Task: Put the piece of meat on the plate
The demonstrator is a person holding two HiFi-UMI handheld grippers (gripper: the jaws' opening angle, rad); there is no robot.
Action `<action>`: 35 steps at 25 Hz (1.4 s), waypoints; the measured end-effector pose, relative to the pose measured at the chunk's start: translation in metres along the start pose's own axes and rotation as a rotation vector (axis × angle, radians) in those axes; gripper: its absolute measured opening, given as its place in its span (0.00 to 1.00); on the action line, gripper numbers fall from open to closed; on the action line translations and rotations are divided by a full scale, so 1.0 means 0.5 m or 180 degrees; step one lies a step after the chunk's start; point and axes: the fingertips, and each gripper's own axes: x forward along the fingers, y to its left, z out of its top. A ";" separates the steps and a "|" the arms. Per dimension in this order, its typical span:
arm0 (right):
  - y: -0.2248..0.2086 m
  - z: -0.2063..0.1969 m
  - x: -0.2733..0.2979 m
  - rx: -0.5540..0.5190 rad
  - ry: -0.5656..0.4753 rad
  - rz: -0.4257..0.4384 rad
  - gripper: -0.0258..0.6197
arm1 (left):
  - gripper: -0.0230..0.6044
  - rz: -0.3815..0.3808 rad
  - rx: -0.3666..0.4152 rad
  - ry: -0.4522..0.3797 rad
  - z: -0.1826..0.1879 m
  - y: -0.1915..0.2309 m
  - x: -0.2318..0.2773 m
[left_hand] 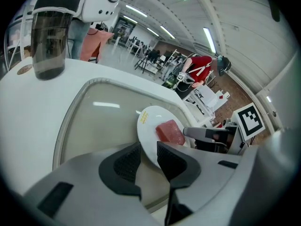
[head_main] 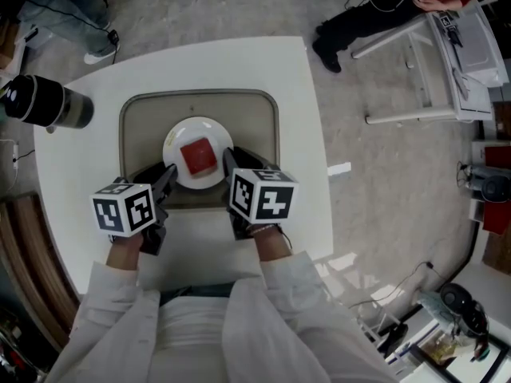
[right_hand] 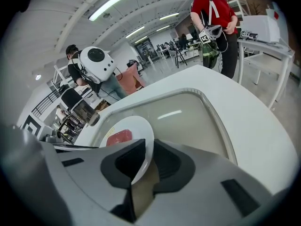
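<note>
A red cube of meat (head_main: 199, 156) lies in the middle of a round white plate (head_main: 180, 138), which rests on a beige tray (head_main: 144, 118). My left gripper (head_main: 169, 174) is shut on the plate's near-left rim. My right gripper (head_main: 228, 162) is shut on its near-right rim. In the left gripper view the plate (left_hand: 148, 121) edge runs between the two black pads of the left gripper (left_hand: 148, 159), with the meat (left_hand: 170, 132) beyond. In the right gripper view the plate (right_hand: 134, 126) rim sits between the jaws of the right gripper (right_hand: 148, 161), the meat (right_hand: 119, 137) to the left.
The tray sits on a white table (head_main: 303, 134) with rounded corners. A dark tumbler (head_main: 44, 102) stands at the table's far left, also in the left gripper view (left_hand: 48, 44). A person in red (right_hand: 214, 13) stands by a white side table (head_main: 447, 62) beyond the right edge.
</note>
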 end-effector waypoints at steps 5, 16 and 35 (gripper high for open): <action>-0.001 0.000 0.000 -0.0032 -0.0030 0.0004 0.13 | 0.19 -0.0001 0.0153 -0.0007 -0.002 -0.003 0.001; 0.009 -0.001 -0.021 -0.0108 -0.0138 -0.0015 0.13 | 0.19 -0.0110 0.0191 -0.0146 0.012 -0.003 -0.025; 0.212 -0.063 -0.185 -0.0534 -0.0746 0.0288 0.09 | 0.19 -0.0805 0.0527 -0.0436 -0.044 -0.067 -0.209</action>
